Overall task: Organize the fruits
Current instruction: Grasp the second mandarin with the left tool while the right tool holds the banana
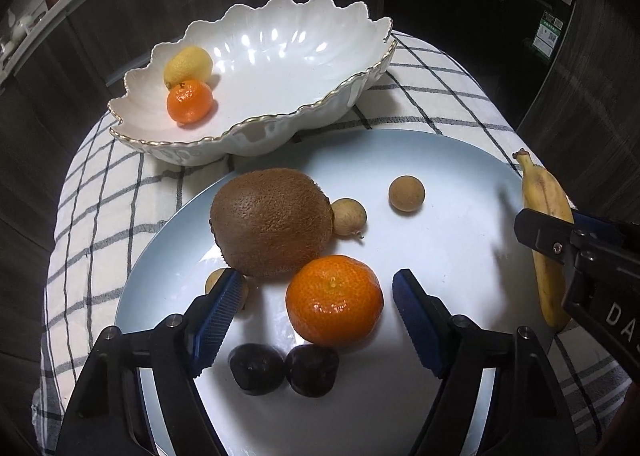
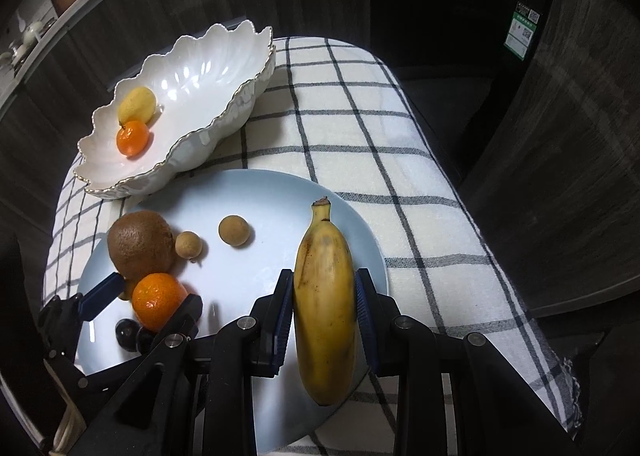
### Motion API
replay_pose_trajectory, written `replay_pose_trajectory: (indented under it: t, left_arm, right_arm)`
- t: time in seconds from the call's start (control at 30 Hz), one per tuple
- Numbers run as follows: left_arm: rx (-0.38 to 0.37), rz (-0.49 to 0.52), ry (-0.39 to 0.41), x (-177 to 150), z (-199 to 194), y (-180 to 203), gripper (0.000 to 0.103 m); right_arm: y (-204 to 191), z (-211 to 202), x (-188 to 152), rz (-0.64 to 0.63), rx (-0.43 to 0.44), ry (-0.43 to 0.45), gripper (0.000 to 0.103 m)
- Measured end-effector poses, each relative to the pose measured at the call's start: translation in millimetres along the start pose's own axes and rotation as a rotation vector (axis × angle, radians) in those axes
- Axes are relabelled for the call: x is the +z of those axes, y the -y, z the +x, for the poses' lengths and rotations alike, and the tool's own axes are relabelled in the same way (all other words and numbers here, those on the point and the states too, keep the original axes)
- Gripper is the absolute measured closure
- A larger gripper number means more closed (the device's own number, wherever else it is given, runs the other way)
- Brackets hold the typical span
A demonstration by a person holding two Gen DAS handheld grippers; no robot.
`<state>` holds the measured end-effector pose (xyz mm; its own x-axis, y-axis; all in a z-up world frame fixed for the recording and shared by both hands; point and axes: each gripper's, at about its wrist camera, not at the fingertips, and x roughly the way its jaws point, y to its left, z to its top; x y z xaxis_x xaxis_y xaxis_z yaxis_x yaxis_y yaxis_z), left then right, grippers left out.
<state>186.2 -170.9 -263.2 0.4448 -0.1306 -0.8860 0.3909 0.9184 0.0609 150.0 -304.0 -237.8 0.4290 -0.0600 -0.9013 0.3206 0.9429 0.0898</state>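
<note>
Pinching a banana (image 2: pixel 325 304) between its pads, right gripper (image 2: pixel 323 308) over the blue plate's (image 2: pixel 280 192) right edge, left gripper (image 1: pixel 320 304) spread around a mandarin (image 1: pixel 334 300), not touching it, near the kiwi (image 1: pixel 272 222), scalloped bowl (image 1: pixel 320 68) behind the plate.

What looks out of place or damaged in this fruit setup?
Little stands out. The banana, clamped in the right gripper, has brown speckles. The scalloped bowl overlaps the blue plate's rim.
</note>
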Motion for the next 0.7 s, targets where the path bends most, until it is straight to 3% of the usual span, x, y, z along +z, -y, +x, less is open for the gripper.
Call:
replay_pose_trajectory:
  t: [0.1,0.17,0.23,0.7]
  left_arm:
    - [0.007,0.007,-0.006,1,0,2,0.035]
    - [-0.004,0.009,-0.018,0,2,4,0.049]
    - [-0.018,0.012,-0.038,-2,5,5,0.054]
    - [-0.021,0.021,-0.025,-4,0,6,0.057]
  right_arm:
    - [0,0,1,0.003,0.007,0.001,0.072]
    - [0,-1,2,0.003,0.010,0.004,0.072]
    - [0,-2,2,0.001,0.009,0.007,0.072]
    - [-1,-6,0,-0.011,0.012,0.013,0.072]
